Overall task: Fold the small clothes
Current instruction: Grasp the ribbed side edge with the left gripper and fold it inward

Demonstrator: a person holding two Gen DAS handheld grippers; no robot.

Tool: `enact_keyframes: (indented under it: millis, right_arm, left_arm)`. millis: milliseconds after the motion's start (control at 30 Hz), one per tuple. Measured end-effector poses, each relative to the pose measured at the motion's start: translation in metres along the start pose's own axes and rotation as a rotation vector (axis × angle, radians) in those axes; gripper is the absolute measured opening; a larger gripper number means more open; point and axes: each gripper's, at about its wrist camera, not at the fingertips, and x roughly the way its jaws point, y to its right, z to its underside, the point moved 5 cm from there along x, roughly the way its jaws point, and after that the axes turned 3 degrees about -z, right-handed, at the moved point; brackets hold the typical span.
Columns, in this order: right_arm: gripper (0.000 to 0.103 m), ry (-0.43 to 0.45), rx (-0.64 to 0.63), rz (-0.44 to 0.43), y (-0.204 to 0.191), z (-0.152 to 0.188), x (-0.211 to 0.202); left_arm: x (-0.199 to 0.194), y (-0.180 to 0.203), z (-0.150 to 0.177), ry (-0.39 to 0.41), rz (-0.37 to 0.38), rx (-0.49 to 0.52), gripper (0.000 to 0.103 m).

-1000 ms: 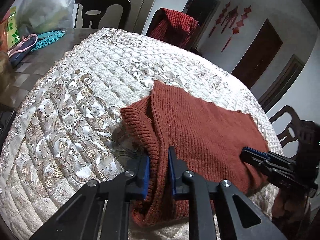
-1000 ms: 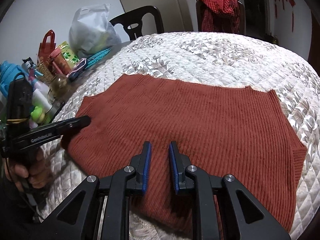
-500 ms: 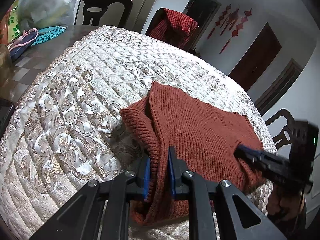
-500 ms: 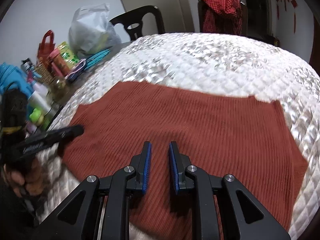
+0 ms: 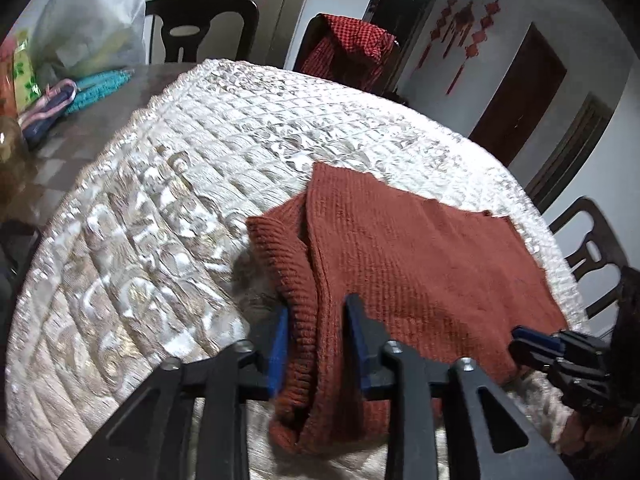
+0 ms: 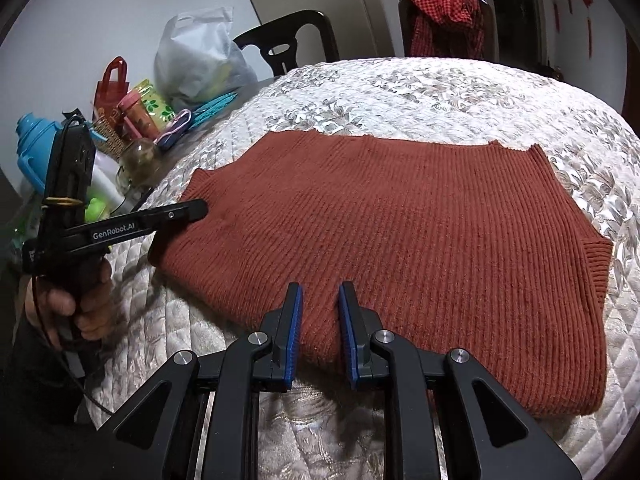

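A rust-red ribbed knit sweater [image 6: 400, 232] lies spread on the quilted cover, and in the left wrist view one side of the sweater [image 5: 420, 264] is folded over into a thick roll. My left gripper [image 5: 318, 304] straddles that roll at its near end. Its jaws are opening and the cloth sits loose between the blue pads. From the right wrist view the left gripper [image 6: 196, 212] is at the sweater's left edge, held by a hand. My right gripper [image 6: 321, 286] hovers over the sweater's near edge with a narrow gap and nothing pinched. In the left wrist view the right gripper [image 5: 520, 338] is at the near right corner.
A white quilted cover [image 5: 180, 240] drapes the round table. Bags, bottles and a glass jar crowd the left side [image 6: 136, 120]. Dark chairs stand behind [image 5: 200, 20] and to the right [image 5: 592, 248], and one carries a red checked garment [image 5: 348, 52].
The left jaws have spread apart around the folded roll they were pinching. The right gripper has drawn back toward the sweater's near edge.
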Motion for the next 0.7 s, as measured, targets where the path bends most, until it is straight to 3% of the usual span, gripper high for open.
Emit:
enact_keyframes:
  millis: [67, 233, 500, 700]
  right_arm:
    - [0.019, 0.001, 0.005, -0.005, 0.000, 0.000, 0.000]
    - [0.019, 0.002, 0.005, -0.006, 0.002, 0.000, 0.000]
    - [0.019, 0.003, 0.009, -0.010, 0.001, -0.001, -0.001]
    - [0.019, 0.003, 0.013, -0.012, 0.001, -0.002, -0.001]
  left_arm:
    - [0.003, 0.000, -0.003, 0.008, -0.028, 0.023, 0.042]
    - [0.012, 0.005, -0.010, 0.004, -0.049, 0.077, 0.044]
    - [0.013, 0.009, -0.004, -0.015, -0.042, 0.077, 0.044]
    - [0.006, 0.016, 0.002, -0.010, -0.053, 0.102, 0.026]
